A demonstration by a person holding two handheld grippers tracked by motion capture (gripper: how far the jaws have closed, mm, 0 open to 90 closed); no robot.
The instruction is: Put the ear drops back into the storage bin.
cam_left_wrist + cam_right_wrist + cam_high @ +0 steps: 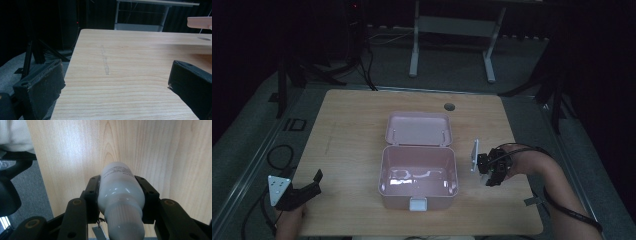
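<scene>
A pink plastic box [418, 177] stands open at the table's middle, its lid [418, 128] folded back and its inside empty. My right gripper [492, 177] hovers just right of the box, shut on a white bottle [120, 192] with small print on its label; the bottle [490, 179] is barely seen in the high view. My left gripper [314, 182] rests at the table's front left corner, open, with bare wood between its fingers [40, 87]. The box lid's edge [200, 22] shows at the far right of the left gripper view.
The wooden table [352, 130] has a round cable hole [449, 106] near its back edge. A faint dark streak [105, 61] marks the wood ahead of the left gripper. Cables [277, 155] lie on the grey floor at left. A white desk frame [452, 30] stands behind.
</scene>
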